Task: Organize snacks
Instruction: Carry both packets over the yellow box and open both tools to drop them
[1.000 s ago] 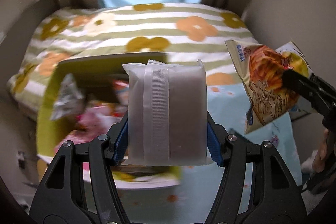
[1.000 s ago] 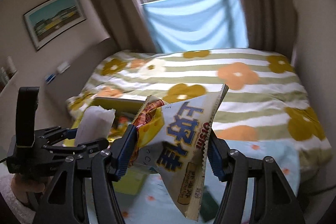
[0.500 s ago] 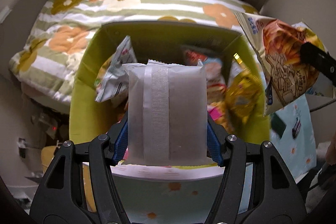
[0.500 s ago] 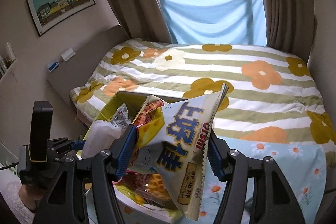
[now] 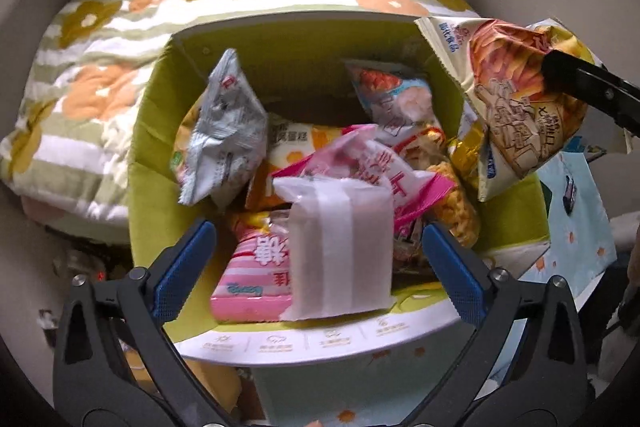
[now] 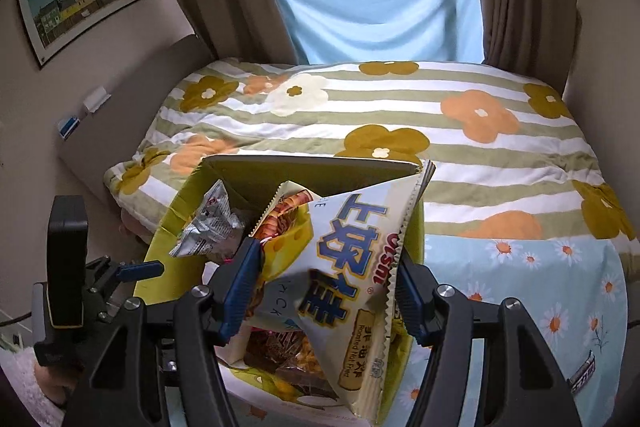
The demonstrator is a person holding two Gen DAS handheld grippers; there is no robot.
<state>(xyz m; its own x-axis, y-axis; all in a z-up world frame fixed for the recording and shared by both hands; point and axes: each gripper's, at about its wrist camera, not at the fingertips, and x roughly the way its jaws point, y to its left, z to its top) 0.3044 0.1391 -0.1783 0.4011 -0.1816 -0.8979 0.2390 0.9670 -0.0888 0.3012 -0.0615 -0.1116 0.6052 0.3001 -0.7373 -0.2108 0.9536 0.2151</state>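
My left gripper jaws are opening off the white packet; it may tumble past the green box. My right gripper jaws clamp the chip bag.

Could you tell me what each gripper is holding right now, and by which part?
The right gripper clamps the yellow-and-white snack bag across its middle. The left gripper is opening; the translucent white packet sits unpinched between its pads.

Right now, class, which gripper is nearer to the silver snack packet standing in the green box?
Left. The left gripper, jaws opening around a white packet, hangs just over the silver packet in the box. The right gripper grips a chip bag farther away.
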